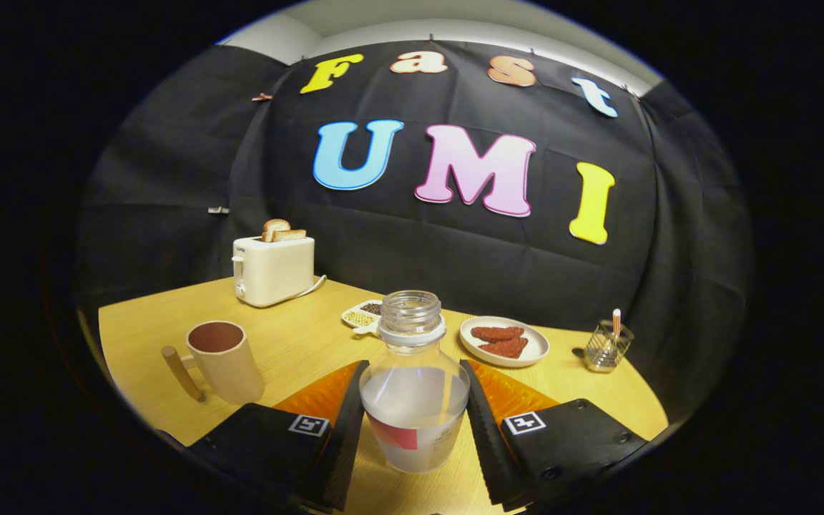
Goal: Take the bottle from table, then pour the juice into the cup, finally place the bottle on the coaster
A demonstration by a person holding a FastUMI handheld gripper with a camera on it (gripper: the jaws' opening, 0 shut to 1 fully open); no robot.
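Gripper (414, 422): mine, low over the table (297, 343), pointing across it toward the black cloth wall.
Fingers (346, 429): I have one on each side of the bottle, both pressing its wide lower body. I am gripping it.
Bottle (414, 400): between my fingers, upright, clear, no cap on its open threaded neck. A pale, cloudy liquid fills the lower body to about the shoulder. A small label with a red patch sits low on the side facing me. Whether its base rests on the table or is just off it, I cannot tell.
Cup (224, 361): to my left and a little ahead, standing upright on the table, apart from the bottle. Beige, dark reddish inside, with a wooden handle sticking out on its left.
Toaster (273, 270): far left, near the wall, cream, with two slices of toast (282, 229) standing up out of its slots and a cord trailing off to its right.
Dish (363, 315): just beyond the bottle's neck, small, divided, with grains or seeds in its sections.
Plate (503, 342): beyond my right finger, white, holding two reddish-brown pieces (503, 340).
Wire holder (606, 347): farther right, near the table's edge, with a thin stick standing in it.
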